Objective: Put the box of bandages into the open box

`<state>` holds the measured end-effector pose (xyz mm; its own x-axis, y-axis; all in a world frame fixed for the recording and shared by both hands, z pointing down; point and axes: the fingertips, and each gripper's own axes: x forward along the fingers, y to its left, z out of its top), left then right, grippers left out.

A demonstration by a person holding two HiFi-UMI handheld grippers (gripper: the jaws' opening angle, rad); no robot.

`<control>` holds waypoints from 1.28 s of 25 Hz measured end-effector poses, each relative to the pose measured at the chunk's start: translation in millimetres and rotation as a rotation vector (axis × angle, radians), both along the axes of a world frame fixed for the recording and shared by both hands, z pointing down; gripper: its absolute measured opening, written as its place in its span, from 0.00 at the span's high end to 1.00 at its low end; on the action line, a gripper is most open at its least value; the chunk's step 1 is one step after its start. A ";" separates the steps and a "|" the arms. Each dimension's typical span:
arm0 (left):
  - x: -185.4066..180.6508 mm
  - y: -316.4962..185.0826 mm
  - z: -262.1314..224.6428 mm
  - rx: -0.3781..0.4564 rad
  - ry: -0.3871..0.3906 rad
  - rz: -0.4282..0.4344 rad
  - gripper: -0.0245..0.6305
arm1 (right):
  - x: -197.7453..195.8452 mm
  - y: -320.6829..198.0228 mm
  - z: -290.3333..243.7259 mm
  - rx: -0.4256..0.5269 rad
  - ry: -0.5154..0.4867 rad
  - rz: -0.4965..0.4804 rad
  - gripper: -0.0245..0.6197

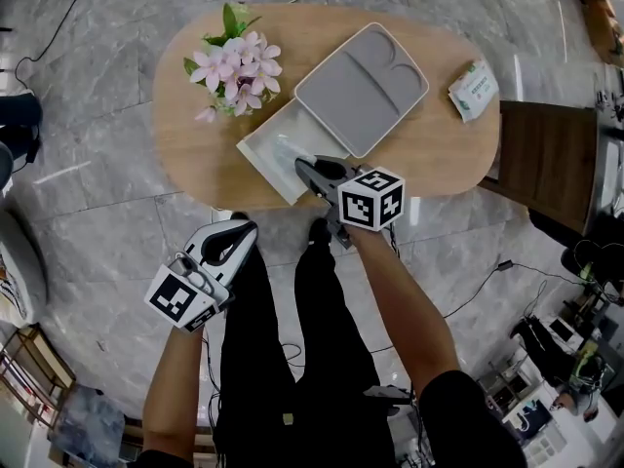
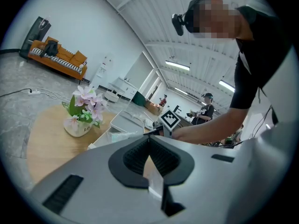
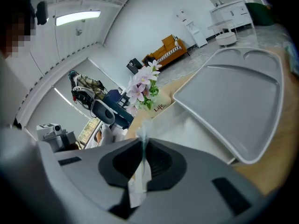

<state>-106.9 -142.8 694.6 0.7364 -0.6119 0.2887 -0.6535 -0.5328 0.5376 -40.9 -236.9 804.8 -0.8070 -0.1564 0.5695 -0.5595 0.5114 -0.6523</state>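
Observation:
The open white box [image 1: 261, 150] sits at the table's near edge, its grey lid [image 1: 361, 88] folded back. My right gripper [image 1: 300, 167] reaches over the box's near corner. In the right gripper view its jaws [image 3: 141, 141] are shut on a thin, pale, clear-wrapped packet [image 3: 138, 181], which sticks out above the box's inside [image 3: 187, 129]. A green and white pack [image 1: 473, 88] lies at the table's right end. My left gripper [image 1: 239, 227] hangs low in front of the table, beside the person's leg, its jaws [image 2: 149, 139] together with nothing seen in them.
A pot of pink flowers [image 1: 234, 71] stands on the oval wooden table [image 1: 195, 164], left of the box. A dark wooden cabinet [image 1: 541, 164] adjoins the table's right end. Cables run over the marble floor [image 1: 88, 115]. Other people stand far back in the room.

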 end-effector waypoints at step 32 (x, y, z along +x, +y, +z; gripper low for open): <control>5.5 15.5 22.3 -0.050 0.006 0.027 0.93 | 8.8 -11.9 53.2 0.300 0.594 -0.310 0.79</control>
<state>-101.3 -127.3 716.9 0.7546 -0.5764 0.3137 -0.6355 -0.5227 0.5682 -32.1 -248.8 858.0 -0.4081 -0.1889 0.8932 -0.5757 0.8126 -0.0912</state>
